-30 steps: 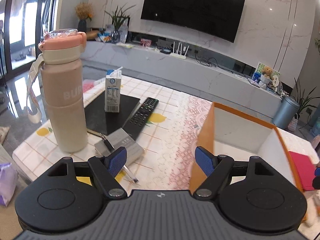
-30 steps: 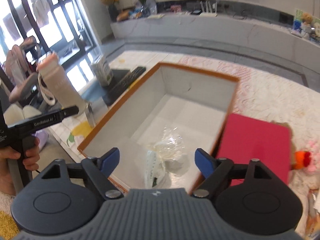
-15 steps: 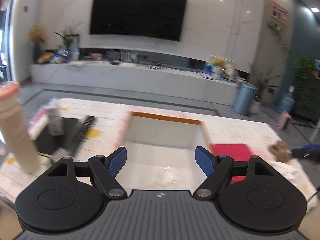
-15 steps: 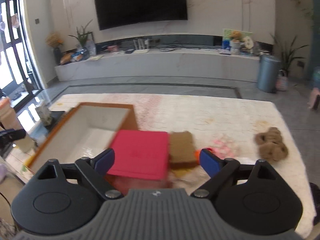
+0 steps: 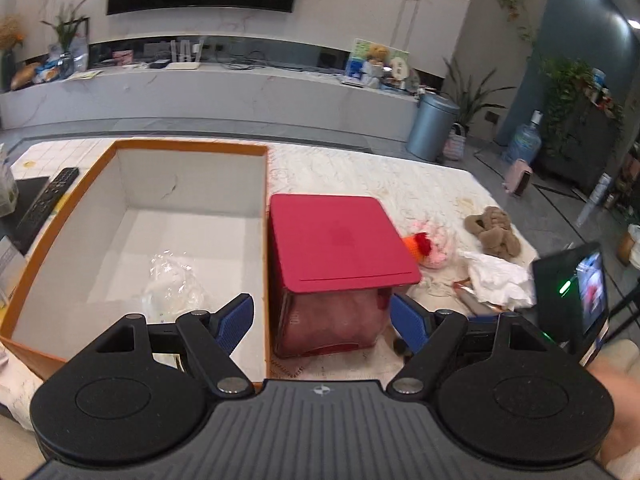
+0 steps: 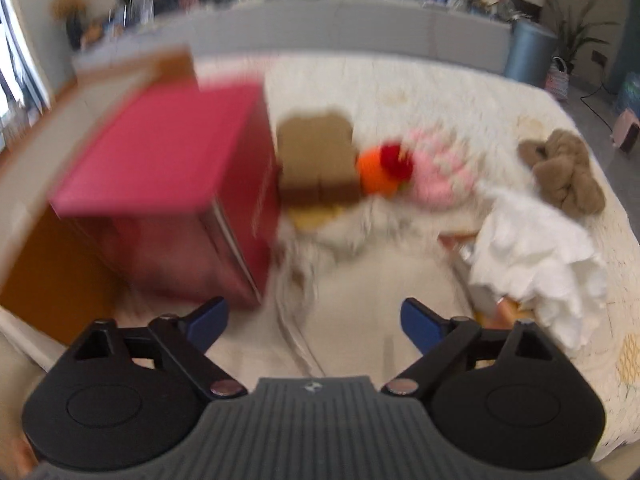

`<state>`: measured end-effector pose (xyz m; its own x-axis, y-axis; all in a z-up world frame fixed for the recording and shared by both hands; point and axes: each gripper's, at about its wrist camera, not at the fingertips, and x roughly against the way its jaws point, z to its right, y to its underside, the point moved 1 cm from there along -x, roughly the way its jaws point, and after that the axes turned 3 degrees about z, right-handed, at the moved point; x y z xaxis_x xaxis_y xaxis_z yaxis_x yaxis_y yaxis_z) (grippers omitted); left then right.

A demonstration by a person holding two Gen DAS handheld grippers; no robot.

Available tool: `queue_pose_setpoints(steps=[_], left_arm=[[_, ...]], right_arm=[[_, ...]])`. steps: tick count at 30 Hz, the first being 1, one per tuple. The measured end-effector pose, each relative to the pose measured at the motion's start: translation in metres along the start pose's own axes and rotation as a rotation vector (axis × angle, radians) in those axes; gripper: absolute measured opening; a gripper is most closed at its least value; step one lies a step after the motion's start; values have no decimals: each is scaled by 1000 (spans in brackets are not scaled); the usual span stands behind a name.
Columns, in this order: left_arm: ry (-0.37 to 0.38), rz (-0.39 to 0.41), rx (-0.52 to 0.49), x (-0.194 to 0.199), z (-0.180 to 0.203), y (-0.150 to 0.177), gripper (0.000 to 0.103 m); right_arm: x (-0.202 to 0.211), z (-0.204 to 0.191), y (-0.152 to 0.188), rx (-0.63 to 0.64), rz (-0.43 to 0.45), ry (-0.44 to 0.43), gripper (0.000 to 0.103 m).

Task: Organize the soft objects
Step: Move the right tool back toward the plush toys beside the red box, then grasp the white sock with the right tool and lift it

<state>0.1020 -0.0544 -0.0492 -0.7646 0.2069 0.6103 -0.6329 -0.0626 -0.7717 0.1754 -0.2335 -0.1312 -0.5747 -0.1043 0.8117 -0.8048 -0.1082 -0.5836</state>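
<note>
Both tongs gape empty: left tongs before the red box, right tongs, just narrowed slightly, over the counter. Beyond lie white cloth, pink toy and brown toy; a wrapped bundle sits in the orange box.

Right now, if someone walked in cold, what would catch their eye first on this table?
Probably the red-lidded box, standing mid-table right beside the big orange-edged open box, which holds only a clear plastic bag. Next, the soft things scattered to the red box's right: an orange, red and pink plush, a brown plush and a crumpled white cloth.
</note>
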Motion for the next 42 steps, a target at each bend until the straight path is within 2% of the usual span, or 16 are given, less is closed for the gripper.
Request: queue_pose_setpoints(steps=[4,8,10,11,14,18,24,27,30,32,33,34,36,38,40,42], left_arm=[[-31,16,-46,2,2,5,91],[-37,10,-19,5,-7,4,91],[-41,17,-9,7,-11,2,91],[-42,20,-3,8,-13,2,91],[-41,25,6,11,-19,0,91],[-85,32,-3,13,-25,-1,91],[-94,20,9,12,-33,-2,91],[-102,7,-4,7,-33,0,91],[-108,-10,-11,2,-32,2,91],[-102,-15,-21,0,-30,4,91],[-99,-15,-28,-1,-29,4,91],[-96,-16,-35,-2,-28,5,91],[-91,-20,-49,-3,-26,6,91],[-90,-27,-65,-4,-25,7,91],[-97,-27,-88,-5,-24,8,91],[-112,-17,-94,-5,-24,9,91]], right_arm=[[-29,0,9,13,-67,70,75],[-30,4,8,12,-44,79,65],[-29,4,6,23,-40,71,44],[-28,3,7,44,-42,76,39],[-25,4,6,52,-47,48,12],[-1,11,1,-5,-35,-30,11],[69,20,-4,-99,104,-209,10],[72,24,-4,-98,111,-159,10],[45,29,1,-120,44,-128,10],[31,27,5,-99,19,-87,14],[27,26,6,-89,17,-70,31],[24,27,7,-89,15,-61,59],[21,30,7,-118,14,-70,82],[21,31,6,-125,-3,-122,85],[26,23,7,-70,-1,-159,100],[29,8,8,-6,43,-167,100]])
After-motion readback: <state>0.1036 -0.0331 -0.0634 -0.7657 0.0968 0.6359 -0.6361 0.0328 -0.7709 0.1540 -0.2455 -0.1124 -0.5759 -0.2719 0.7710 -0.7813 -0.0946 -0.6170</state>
